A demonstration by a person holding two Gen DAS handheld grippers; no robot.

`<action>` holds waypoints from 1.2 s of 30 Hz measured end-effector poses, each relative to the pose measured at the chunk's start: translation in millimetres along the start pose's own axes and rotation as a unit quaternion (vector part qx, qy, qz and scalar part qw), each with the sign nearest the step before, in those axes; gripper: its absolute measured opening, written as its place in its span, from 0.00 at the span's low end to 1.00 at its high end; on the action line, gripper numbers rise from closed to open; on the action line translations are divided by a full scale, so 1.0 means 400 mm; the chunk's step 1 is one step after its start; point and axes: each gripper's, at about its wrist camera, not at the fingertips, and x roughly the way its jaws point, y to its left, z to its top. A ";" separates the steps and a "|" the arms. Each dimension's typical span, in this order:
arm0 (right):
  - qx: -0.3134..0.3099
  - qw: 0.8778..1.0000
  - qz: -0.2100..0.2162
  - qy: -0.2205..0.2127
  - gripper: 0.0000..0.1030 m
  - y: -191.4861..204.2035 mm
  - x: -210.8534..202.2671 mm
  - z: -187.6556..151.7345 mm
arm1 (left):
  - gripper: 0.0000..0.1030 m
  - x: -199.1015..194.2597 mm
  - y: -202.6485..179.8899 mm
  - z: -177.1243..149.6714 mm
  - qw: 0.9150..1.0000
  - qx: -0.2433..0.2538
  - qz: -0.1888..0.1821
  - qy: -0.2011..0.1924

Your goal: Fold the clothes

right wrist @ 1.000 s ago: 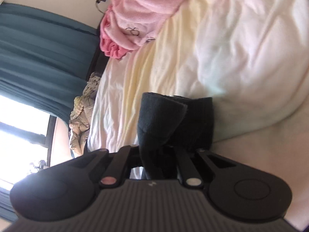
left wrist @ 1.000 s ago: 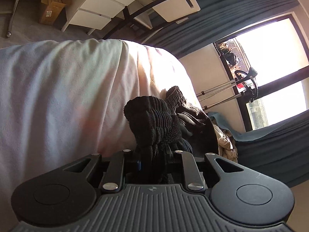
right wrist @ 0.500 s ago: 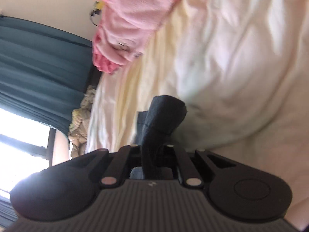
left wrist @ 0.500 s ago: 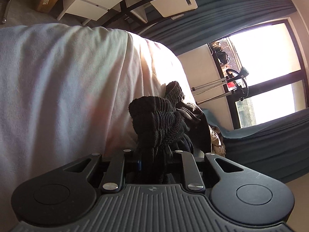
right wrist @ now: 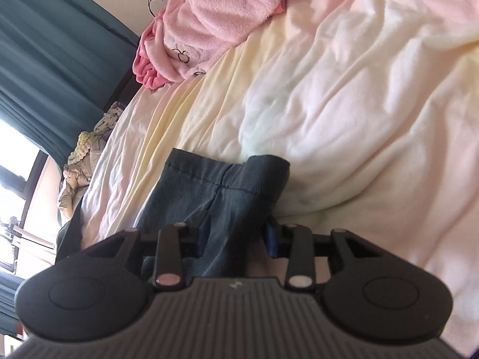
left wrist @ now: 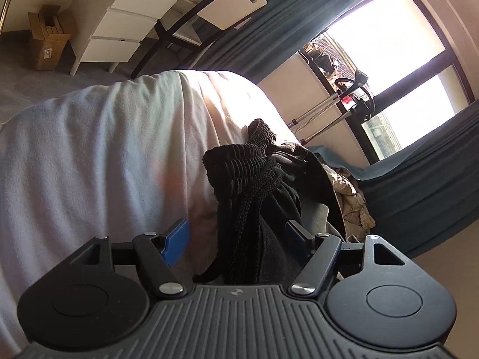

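Black ribbed trousers [left wrist: 254, 197] lie on the bed [right wrist: 344, 89]; both left tongs [left wrist: 238, 236] and right tongs [right wrist: 236, 234] gape spread, so withdraw straight back without snagging the fold.

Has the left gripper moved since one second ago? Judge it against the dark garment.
Yes. The left gripper was clamped on the dark garment; its fingers now stand spread to either side of the cloth, which hangs free between them over the white bedding.

Your left gripper [left wrist: 238, 237] and right gripper [right wrist: 236, 236] have both opened, letting go of the dark ribbed-waist garment [left wrist: 254, 197], which now lies on the bed.
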 end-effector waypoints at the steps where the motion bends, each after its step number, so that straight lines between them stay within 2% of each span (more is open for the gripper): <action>1: -0.017 1.000 -0.014 -0.015 0.39 0.009 -0.018 -0.001 | 0.76 -0.015 -0.020 -0.006 1.000 0.028 0.004 -0.001; 3: -0.060 0.997 -0.015 -0.036 0.39 0.035 -0.050 -0.007 | 0.81 -0.044 -0.072 -0.028 0.996 0.088 0.010 -0.012; 6: -0.129 0.989 -0.005 -0.067 0.39 0.093 -0.099 -0.025 | 0.83 -0.052 -0.148 -0.065 0.986 0.164 0.008 -0.023; 9: -0.192 0.977 0.035 -0.084 0.40 0.163 -0.159 -0.063 | 0.84 -0.018 -0.252 -0.127 0.967 0.251 0.012 -0.033; 12: -0.229 0.966 0.087 -0.077 0.40 0.224 -0.210 -0.119 | 0.85 0.057 -0.360 -0.187 0.949 0.313 0.026 -0.038; 14: -0.239 0.961 0.127 -0.056 0.41 0.266 -0.238 -0.165 | 0.85 0.132 -0.433 -0.229 0.939 0.342 0.015 -0.025; 16: -0.250 0.956 0.147 -0.039 0.41 0.298 -0.242 -0.204 | 0.85 0.214 -0.506 -0.276 0.927 0.375 -0.002 -0.004; 18: -0.264 0.951 0.160 -0.025 0.41 0.327 -0.237 -0.242 | 0.85 0.290 -0.574 -0.329 0.911 0.413 -0.004 0.007; 20: -0.279 0.946 0.161 -0.014 0.41 0.351 -0.213 -0.268 | 0.85 0.374 -0.640 -0.396 0.888 0.460 -0.004 0.018; 22: -0.285 0.945 0.162 -0.001 0.41 0.366 -0.188 -0.286 | 0.85 0.477 -0.697 -0.465 0.859 0.511 -0.008 0.045; 24: -0.286 0.944 0.164 0.009 0.41 0.378 -0.165 -0.301 | 0.85 0.578 -0.736 -0.521 0.833 0.551 0.012 0.048; 27: -0.289 0.942 0.171 0.024 0.41 0.390 -0.129 -0.316 | 0.85 0.697 -0.771 -0.582 0.801 0.597 0.037 0.036; 29: -0.289 0.939 0.183 0.038 0.41 0.394 -0.099 -0.330 | 0.85 0.796 -0.794 -0.620 0.775 0.627 0.065 0.036; 31: -0.304 0.935 0.177 0.041 0.42 0.404 -0.061 -0.352 | 0.84 0.868 -0.811 -0.649 0.762 0.640 0.094 0.027; 34: -0.319 0.932 0.164 0.056 0.42 0.417 0.004 -0.387 | 0.84 0.962 -0.846 -0.686 0.745 0.657 0.112 0.003; 36: -0.318 0.931 0.166 0.063 0.43 0.422 0.024 -0.397 | 0.83 1.018 -0.882 -0.700 0.738 0.663 0.124 -0.017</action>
